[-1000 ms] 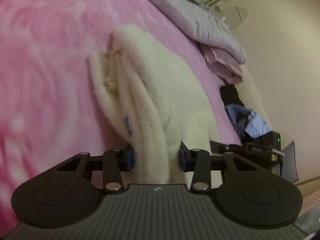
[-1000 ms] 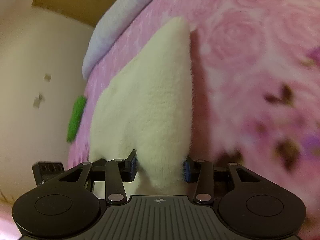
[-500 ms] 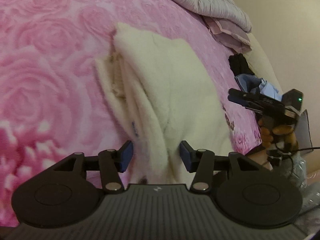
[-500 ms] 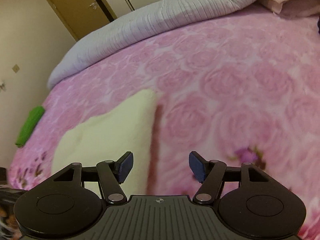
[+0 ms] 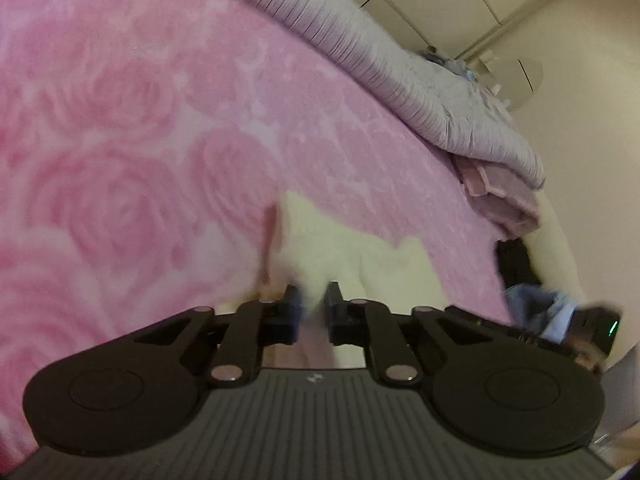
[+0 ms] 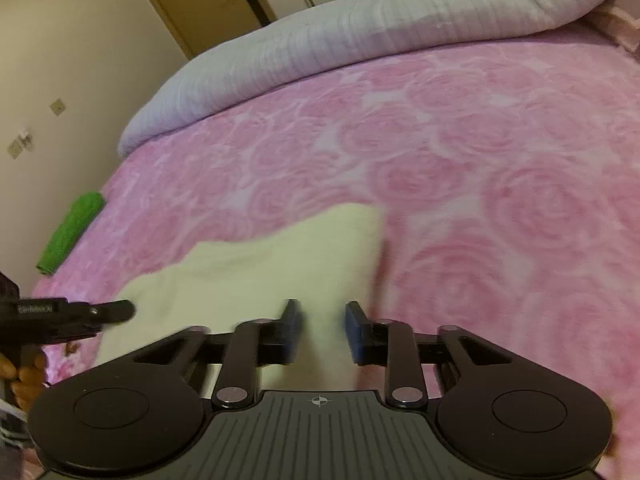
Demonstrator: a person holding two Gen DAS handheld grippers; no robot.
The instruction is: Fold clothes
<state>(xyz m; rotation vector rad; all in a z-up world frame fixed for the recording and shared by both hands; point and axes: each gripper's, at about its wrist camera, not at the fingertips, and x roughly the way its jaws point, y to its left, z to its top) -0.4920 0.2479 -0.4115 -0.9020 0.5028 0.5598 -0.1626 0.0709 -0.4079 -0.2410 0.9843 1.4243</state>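
A cream fleece garment (image 5: 360,256) lies folded on the pink rose blanket (image 5: 160,160). My left gripper (image 5: 314,304) hovers at its near edge. Its jaws are closing to a narrow slit, and I see no cloth pinched between them. In the right wrist view the same garment (image 6: 260,272) spreads out ahead and to the left. My right gripper (image 6: 322,320) sits above its near right corner. Those jaws are closing too, still apart, with the fleece below them and not pressed. The left gripper's fingertip (image 6: 120,310) shows at the left edge.
A lilac quilt (image 6: 360,40) is bunched along the far side of the bed. A rolled green towel (image 6: 72,232) lies at the bed's left edge. Folded pink cloth (image 5: 500,196), a dark item (image 5: 516,264) and blue clothes (image 5: 536,304) lie at the right. A door (image 6: 200,0) stands beyond.
Both grippers let go of the fleece, opened wide, then drew back and upward while their jaws narrowed. The garment now lies flat on the blanket.
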